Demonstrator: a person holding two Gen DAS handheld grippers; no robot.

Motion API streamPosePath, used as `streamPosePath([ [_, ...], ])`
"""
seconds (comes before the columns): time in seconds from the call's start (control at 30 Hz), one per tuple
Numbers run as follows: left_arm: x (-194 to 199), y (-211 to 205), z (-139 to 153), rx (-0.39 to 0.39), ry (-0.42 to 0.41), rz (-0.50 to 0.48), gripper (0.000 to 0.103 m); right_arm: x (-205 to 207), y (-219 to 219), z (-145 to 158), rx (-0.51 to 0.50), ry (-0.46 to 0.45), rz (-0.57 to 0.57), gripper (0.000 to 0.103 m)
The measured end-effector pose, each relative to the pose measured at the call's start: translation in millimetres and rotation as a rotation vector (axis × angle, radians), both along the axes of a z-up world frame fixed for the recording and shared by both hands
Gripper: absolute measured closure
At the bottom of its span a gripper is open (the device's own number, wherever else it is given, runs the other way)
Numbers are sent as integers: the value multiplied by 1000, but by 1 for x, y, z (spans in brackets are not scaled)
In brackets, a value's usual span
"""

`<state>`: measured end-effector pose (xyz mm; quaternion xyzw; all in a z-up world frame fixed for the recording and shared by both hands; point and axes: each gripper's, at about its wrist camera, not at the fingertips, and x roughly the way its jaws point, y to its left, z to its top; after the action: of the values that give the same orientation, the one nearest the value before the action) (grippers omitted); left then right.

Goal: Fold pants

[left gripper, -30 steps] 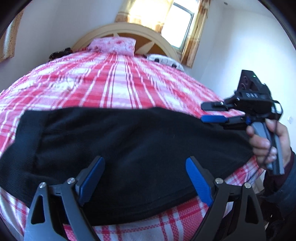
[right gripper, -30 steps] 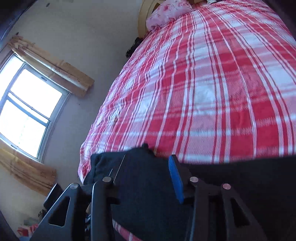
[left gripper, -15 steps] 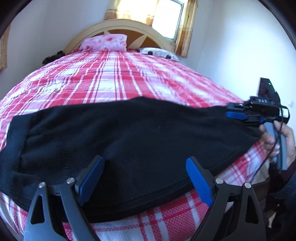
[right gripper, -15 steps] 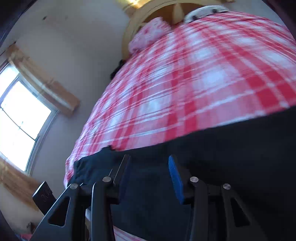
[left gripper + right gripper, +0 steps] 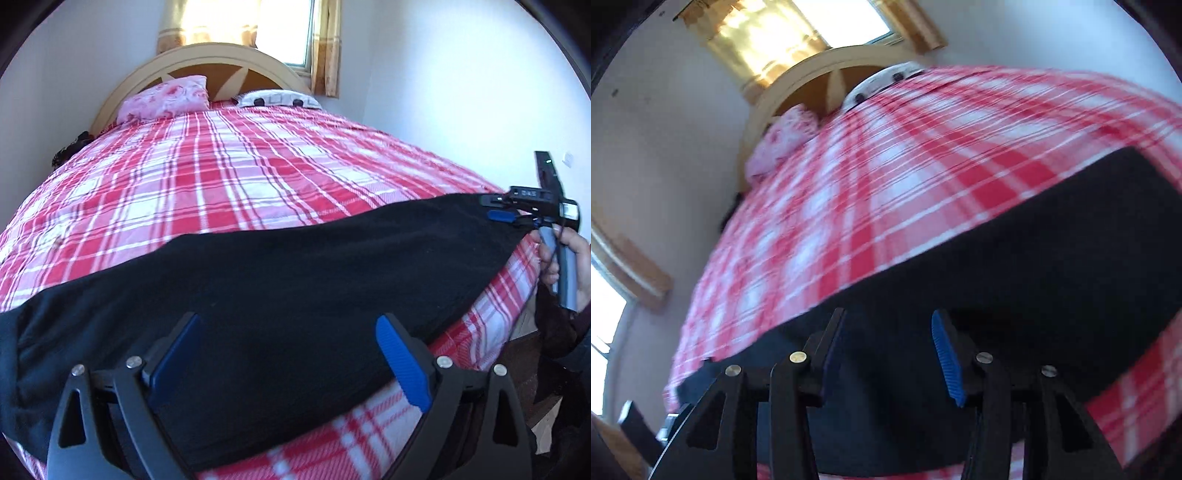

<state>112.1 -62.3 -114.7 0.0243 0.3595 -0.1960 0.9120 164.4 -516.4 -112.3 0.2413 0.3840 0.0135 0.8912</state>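
Note:
The black pants (image 5: 280,295) lie in a long band across the near edge of the bed with the red plaid cover (image 5: 229,177). My left gripper (image 5: 288,354) is open, its blue pads over the pants' near hem, holding nothing. My right gripper (image 5: 498,208) shows at the far right in the left wrist view, at the pants' right end. In the blurred right wrist view my right gripper (image 5: 886,350) stands open over the pants (image 5: 1015,295), with dark cloth between and behind its pads.
A pink pillow (image 5: 166,98) and a white patterned pillow (image 5: 277,99) lie by the curved wooden headboard (image 5: 221,61). A window with yellow curtains (image 5: 251,22) is behind it. White walls flank the bed. The floor (image 5: 532,354) drops off at right.
The pants have been drawn out longer to the right along the bed edge. My right gripper has moved right and turned toward the headboard. My left gripper stays open.

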Motion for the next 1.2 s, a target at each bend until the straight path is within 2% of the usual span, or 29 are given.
streamPosePath([
  [0.17, 17, -14, -12, 2, 71, 15, 6, -8, 3, -2, -162, 1, -2, 54],
  [0.3, 19, -22, -17, 45, 69, 27, 1, -5, 28, -5, -395, 16, 32, 53],
  [0.37, 21, -27, -19, 69, 83, 27, 0, -8, 35, -7, -451, 9, 40, 51],
  [0.47, 22, -33, -19, 111, 81, 36, 0, -7, 22, -9, -411, -7, 33, 49],
  [0.7, 22, -31, -18, 104, 95, 51, 0, -6, 19, -4, -451, 1, 41, 48],
  [0.93, 19, -33, -20, 107, 69, 62, 0, -21, -17, -2, -485, 64, -56, 47],
  [1.03, 19, -34, -18, 118, 79, 73, 0, -32, -48, -5, -412, 75, -106, 43],
  [1.2, 18, -28, -15, 116, 71, 121, 0, -53, -94, -3, -311, 76, -251, 43],
])
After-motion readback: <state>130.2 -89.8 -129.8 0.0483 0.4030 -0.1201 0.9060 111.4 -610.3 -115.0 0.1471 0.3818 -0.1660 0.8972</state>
